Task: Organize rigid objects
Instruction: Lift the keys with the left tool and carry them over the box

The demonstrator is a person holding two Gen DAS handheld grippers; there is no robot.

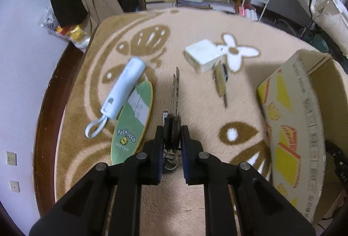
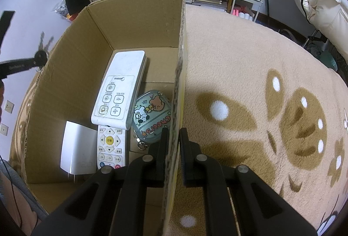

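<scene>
Left wrist view: your left claw [image 1: 172, 138] is clamped on a bunch of keys [image 1: 175, 105], gripping the dark key heads; the blades stick forward past the fingertips over the beige-and-brown rug [image 1: 195, 192]. Whether the keys are lifted off the rug or touching it cannot be told.

On the rug, left of the keys: a white cylindrical gadget with a wrist loop [image 1: 121, 92], lying partly across a green oval card printed "Pochacco" [image 1: 132, 125]. Ahead and to the right: a white square charger block [image 1: 203, 57], and just beside it a small brown flat item [image 1: 221, 81], too unclear to identify. The cardboard box [image 1: 300, 127] stands at the right edge of this view, its printed yellow outer face towards the camera.

Right wrist view: your right claw [image 2: 174, 144] is pinched on the box's right-hand wall [image 2: 181, 62], one finger inside and one outside.

Box contents: a large white Midea remote [image 2: 119, 92] lying on top of a smaller white remote with a yellow centre button [image 2: 111, 149]; a white plug adapter [image 2: 76, 149] to their left; a pale cartoon-printed case marked "Cheers" [image 2: 150, 114] on the right, touching the wall you hold.

The left claw with the keys [image 2: 42, 49] is visible beyond the box's left wall
</scene>
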